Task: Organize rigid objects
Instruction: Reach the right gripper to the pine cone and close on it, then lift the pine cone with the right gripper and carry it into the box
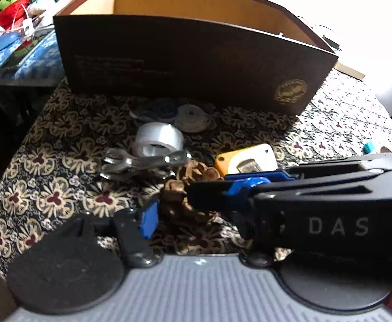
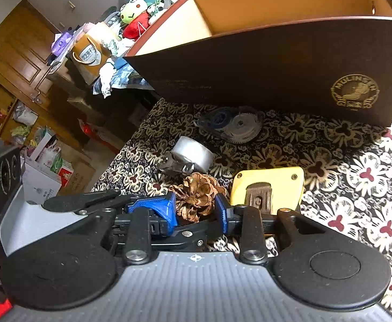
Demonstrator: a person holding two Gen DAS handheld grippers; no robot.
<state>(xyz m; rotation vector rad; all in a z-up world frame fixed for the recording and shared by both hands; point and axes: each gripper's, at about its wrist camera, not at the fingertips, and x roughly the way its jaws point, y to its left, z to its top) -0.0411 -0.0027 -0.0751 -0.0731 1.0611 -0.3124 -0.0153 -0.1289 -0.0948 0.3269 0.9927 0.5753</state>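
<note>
A brown pine cone (image 2: 198, 196) lies on the floral cloth, and my right gripper (image 2: 196, 210) is shut on it, blue pads (image 2: 166, 212) pressing both sides. In the left wrist view the same pine cone (image 1: 188, 190) sits just ahead of my left gripper (image 1: 198, 214). That gripper stands open, and only its left pad (image 1: 149, 220) shows. The right gripper (image 1: 249, 186) reaches in from the right and hides the other finger. An open dark brown box (image 1: 196, 61) (image 2: 276, 67) stands behind the objects.
On the cloth lie a clear tape roll (image 1: 157, 139) (image 2: 193, 153), a metal clip (image 1: 142, 161), a yellow tape measure (image 1: 247, 158) (image 2: 268, 185) and a correction-tape dispenser (image 2: 231, 124). A cluttered side table with a plush frog (image 2: 133, 9) stands at the left.
</note>
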